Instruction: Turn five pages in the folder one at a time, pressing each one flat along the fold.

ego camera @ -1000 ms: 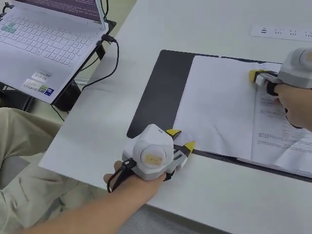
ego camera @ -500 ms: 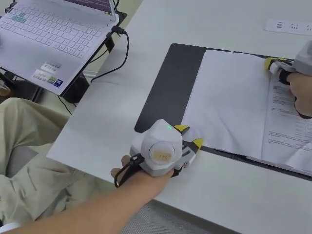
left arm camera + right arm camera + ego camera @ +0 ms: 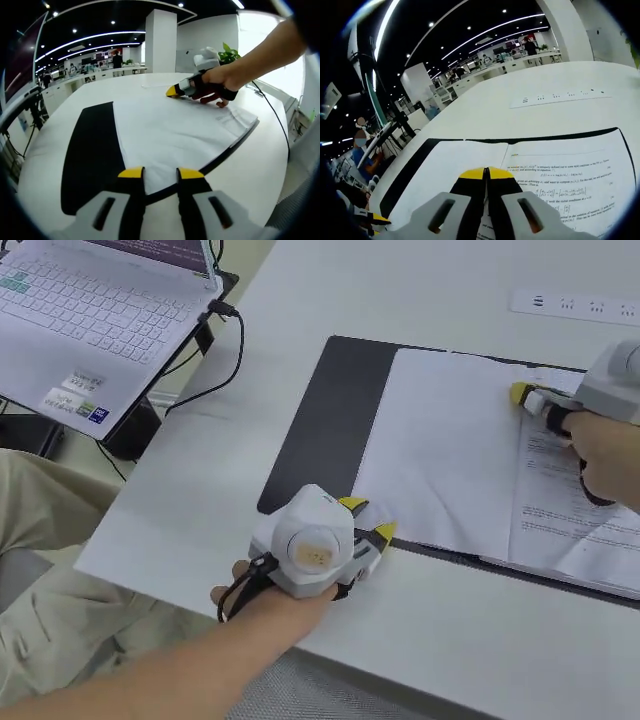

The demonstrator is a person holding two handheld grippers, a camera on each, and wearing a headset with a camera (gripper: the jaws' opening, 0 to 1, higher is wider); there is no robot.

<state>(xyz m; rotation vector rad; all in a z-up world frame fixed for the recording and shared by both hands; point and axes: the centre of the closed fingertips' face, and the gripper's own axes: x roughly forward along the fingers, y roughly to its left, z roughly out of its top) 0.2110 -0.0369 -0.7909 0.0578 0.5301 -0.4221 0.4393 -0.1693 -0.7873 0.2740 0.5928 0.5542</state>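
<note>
Black cover, white sheets: what does the head view give? asks one.

It takes in the whole folder [image 3: 320, 420] lying open on the table [image 3: 420, 290], the other says, with a laptop [image 3: 90, 320] off its left and a power strip [image 3: 575, 305] beyond it. The right gripper view brings the printed page [image 3: 570, 170] close enough to see lines of text.

And the count?

One folder, one blank page [image 3: 440, 450] lying flat on its left half, two grippers. The stack under the printed page cannot be counted.

How are the hands held?

The left gripper [image 3: 368, 520] lies at the folder's near edge, its yellow tips a little apart and gripping nothing. The right gripper [image 3: 522, 395] points along the table at the fold, tips pressed together, and its hand [image 3: 605, 455] rests on the printed page.
</note>
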